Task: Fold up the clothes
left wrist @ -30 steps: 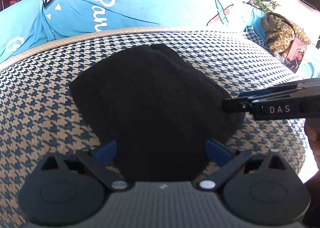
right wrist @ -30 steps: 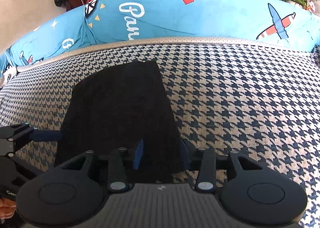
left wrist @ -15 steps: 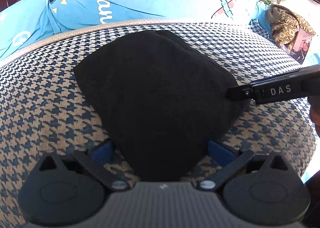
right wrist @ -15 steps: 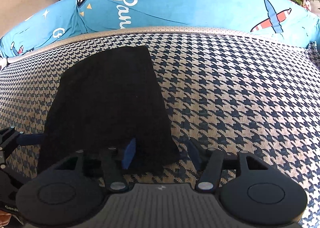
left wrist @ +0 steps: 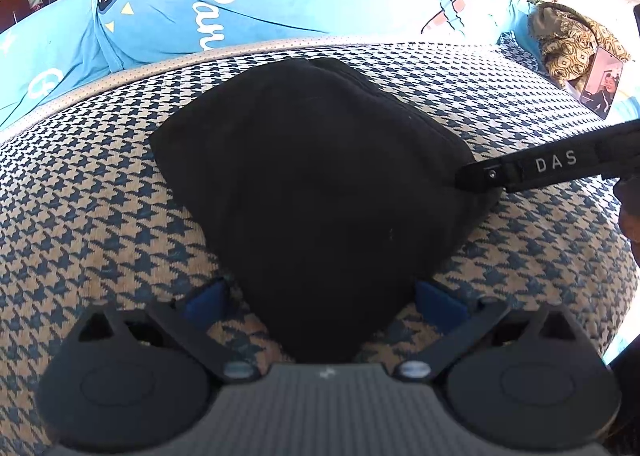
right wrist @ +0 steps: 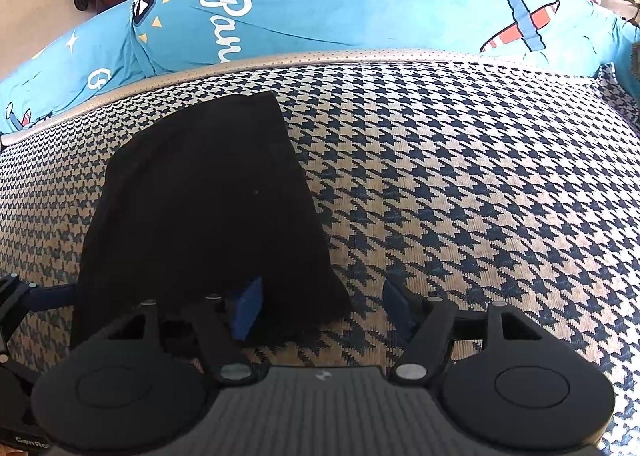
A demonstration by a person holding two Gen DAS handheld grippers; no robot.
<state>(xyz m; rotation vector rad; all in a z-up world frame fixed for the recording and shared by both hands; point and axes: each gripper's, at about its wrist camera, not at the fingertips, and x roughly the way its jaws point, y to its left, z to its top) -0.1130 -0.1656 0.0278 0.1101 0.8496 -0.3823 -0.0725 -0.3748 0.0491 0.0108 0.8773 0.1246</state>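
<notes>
Left wrist view: the folded black garment [left wrist: 312, 192] lies flat on the houndstooth seat cushion [left wrist: 80, 224] of a sofa, in front of the blue printed backrest cover [left wrist: 240, 4]. The left gripper [left wrist: 324, 296] stands spread wide; its blue pads [left wrist: 206, 298] flank the garment's near corner without pressing it. The right gripper's black finger [left wrist: 540, 168] reaches in from the right to the garment's right edge. A phone [left wrist: 602, 82] leans by a patterned cloth [left wrist: 572, 40] at far right.

Right wrist view: the right gripper [right wrist: 324, 308] is opening; the garment's [right wrist: 200, 208] near right corner lies between its jaws, the left pad [right wrist: 248, 306] beside the cloth, the right pad over bare cushion [right wrist: 460, 192].
</notes>
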